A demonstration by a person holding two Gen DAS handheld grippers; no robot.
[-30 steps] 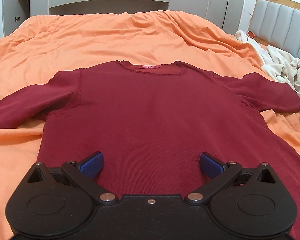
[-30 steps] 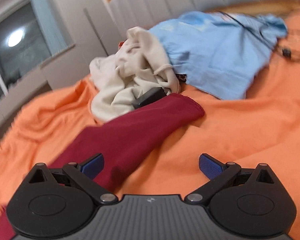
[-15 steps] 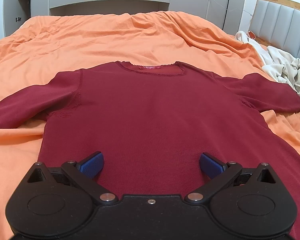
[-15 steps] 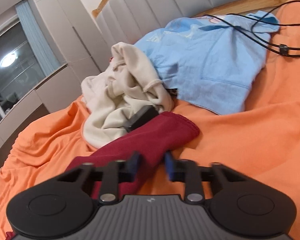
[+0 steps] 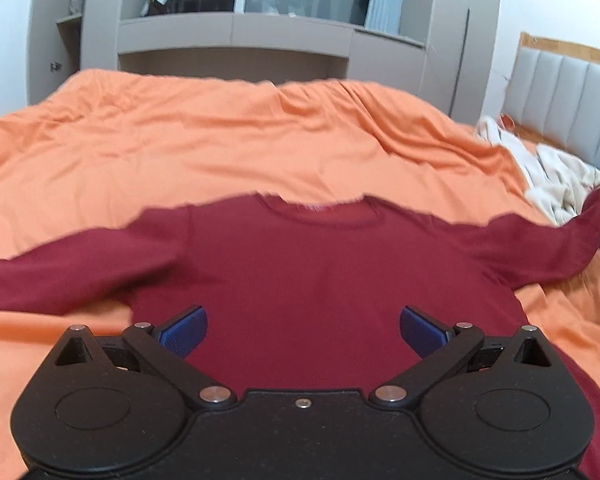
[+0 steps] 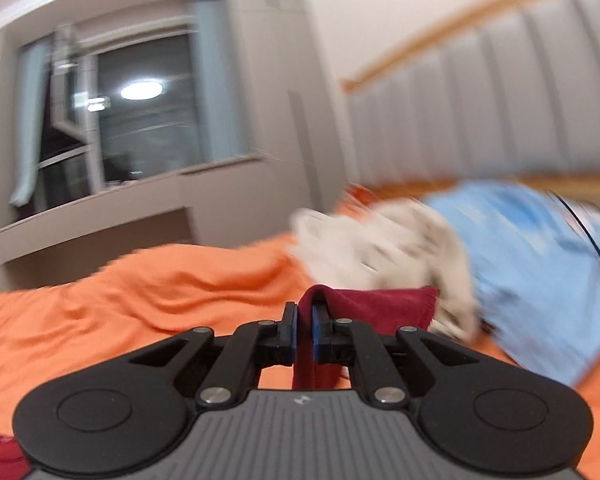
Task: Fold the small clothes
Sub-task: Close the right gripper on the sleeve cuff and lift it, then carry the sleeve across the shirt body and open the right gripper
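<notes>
Across the middle of the bed's orange duvet (image 5: 228,140) lies a dark red long-sleeved top (image 5: 300,264), spread flat with its neckline toward the far edge of the bed and its hem toward the left wrist camera. One sleeve runs out toward the left edge of the bed and lies on the duvet. The other sleeve (image 5: 556,240) stretches toward the headboard side, and its cuff end rises off the duvet there.

The left gripper (image 5: 303,330) sits over the lower body of the top with its blue-padded fingers (image 5: 182,330) wide apart, nothing between them; whether they touch the fabric I cannot tell.

The right gripper (image 6: 304,328) has its fingers drawn close together and clamped on the cuff end of that sleeve (image 6: 364,306). The red cloth passes through the narrow gap between the pads, folds over the top of the right one, and hangs below the fingers.

Just beyond the held cuff, near the padded grey headboard (image 6: 500,120), a crumpled cream garment (image 6: 380,244) lies beside a light blue garment (image 6: 532,248), both blurred in the right wrist view. A thin black cable (image 6: 592,240) crosses the blue one. Past the far edge of the bed stand grey built-in cabinets (image 5: 236,40) around a dark window (image 6: 140,128).
</notes>
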